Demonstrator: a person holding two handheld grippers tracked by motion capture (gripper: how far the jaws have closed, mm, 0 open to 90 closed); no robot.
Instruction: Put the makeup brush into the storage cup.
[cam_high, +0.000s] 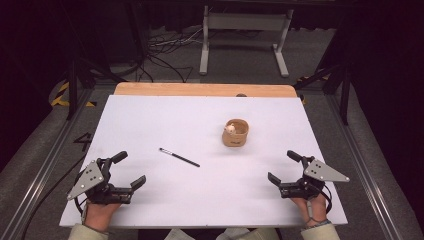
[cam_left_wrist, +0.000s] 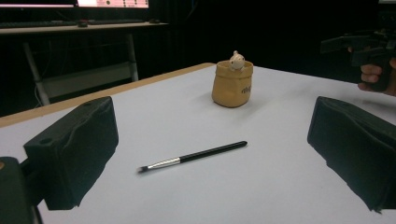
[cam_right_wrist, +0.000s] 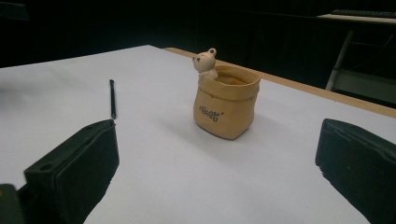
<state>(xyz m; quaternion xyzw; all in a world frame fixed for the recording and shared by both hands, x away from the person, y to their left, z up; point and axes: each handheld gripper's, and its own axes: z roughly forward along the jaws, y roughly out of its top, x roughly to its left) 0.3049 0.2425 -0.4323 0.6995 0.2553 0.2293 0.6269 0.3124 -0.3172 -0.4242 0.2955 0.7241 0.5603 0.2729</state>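
A thin black makeup brush (cam_high: 179, 157) with a silver ferrule lies flat on the white table (cam_high: 150, 120), left of centre. A tan sack-shaped pot (cam_high: 235, 132) with a small white bear figure (cam_high: 230, 129) on its rim stands upright right of centre. My left gripper (cam_high: 129, 170) rests open near the front left corner, with nothing between its jaws. My right gripper (cam_high: 282, 166) rests open near the front right. The left gripper view has the brush (cam_left_wrist: 192, 157) close ahead and the pot (cam_left_wrist: 232, 84) beyond it. In the right gripper view the pot (cam_right_wrist: 227, 101) stands just ahead, the brush (cam_right_wrist: 112, 98) farther left.
A wooden strip (cam_high: 205, 89) runs along the table's far edge. Beyond it stand a grey metal frame (cam_high: 245, 30) and loose cables (cam_high: 165, 50) on the floor. The other hand and its gripper (cam_left_wrist: 369, 51) appear at the upper right of the left gripper view.
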